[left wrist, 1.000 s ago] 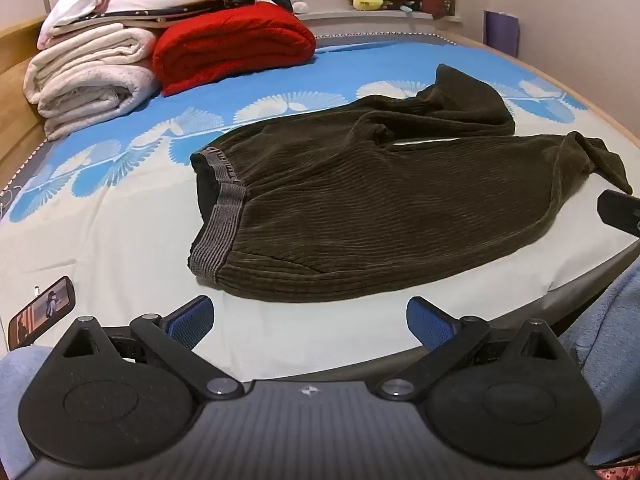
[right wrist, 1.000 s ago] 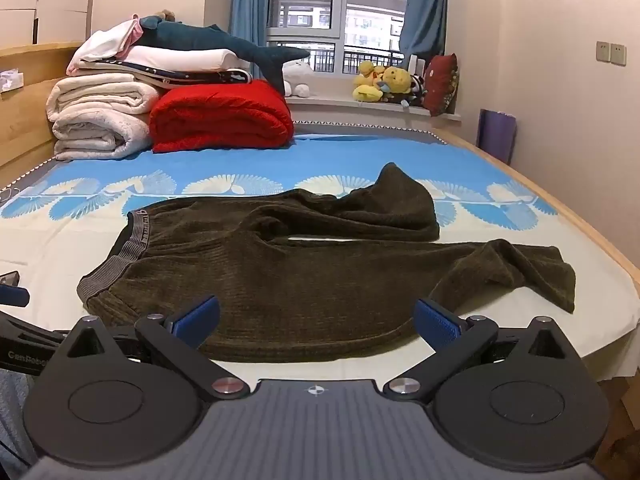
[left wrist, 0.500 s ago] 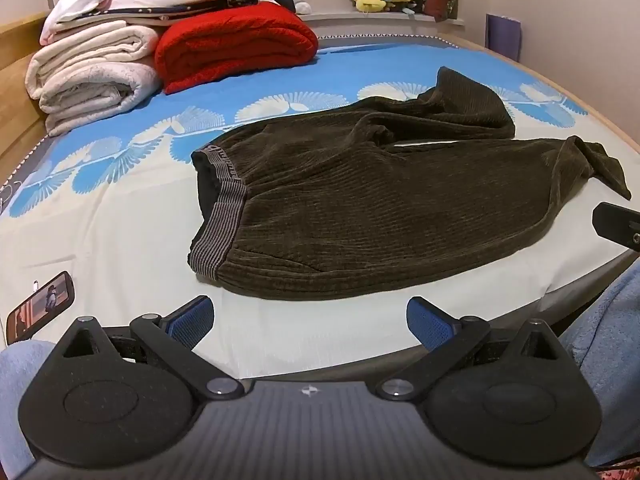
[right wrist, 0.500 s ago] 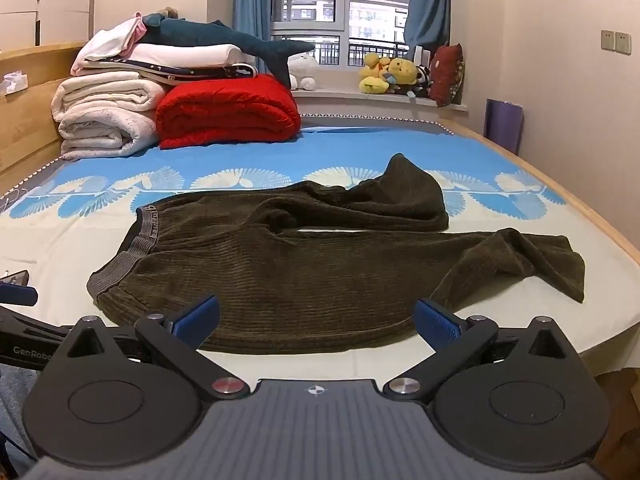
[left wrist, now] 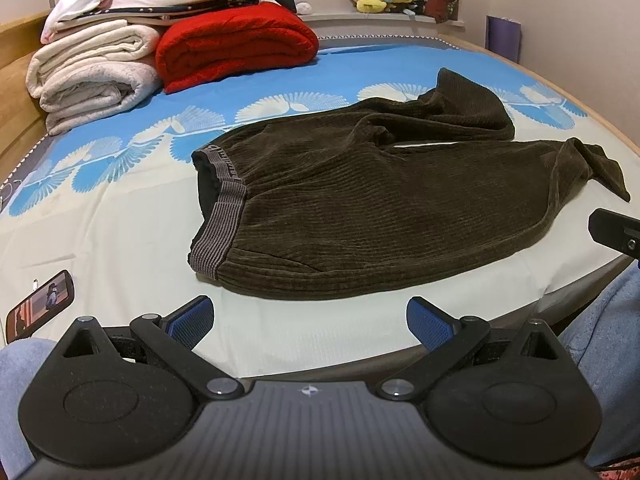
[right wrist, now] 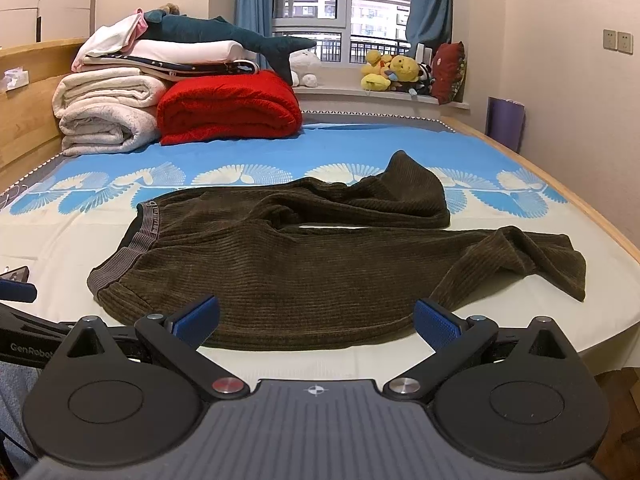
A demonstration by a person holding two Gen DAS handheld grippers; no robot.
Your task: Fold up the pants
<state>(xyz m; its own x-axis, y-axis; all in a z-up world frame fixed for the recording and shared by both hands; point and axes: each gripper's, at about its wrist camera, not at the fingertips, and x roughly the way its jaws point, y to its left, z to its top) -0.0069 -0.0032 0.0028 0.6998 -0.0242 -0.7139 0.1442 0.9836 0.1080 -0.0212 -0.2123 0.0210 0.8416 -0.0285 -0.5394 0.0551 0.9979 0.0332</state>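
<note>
Both viewpoints have crept nearer the dark brown corduroy pants (left wrist: 400, 200), sprawled unfolded on the blue-patterned bed (left wrist: 120, 220); left gripper (left wrist: 310, 322) and right gripper (right wrist: 316, 320) hover spread wide, empty, presumably lining up first grasps.

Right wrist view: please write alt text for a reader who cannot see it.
Dark brown corduroy pants lie unfolded on a blue-and-white bed sheet, waistband to the left and legs spread to the right. The right claw hovers open at the near bed edge, touching nothing. Folded blankets are stacked at the far end by a window.
</note>
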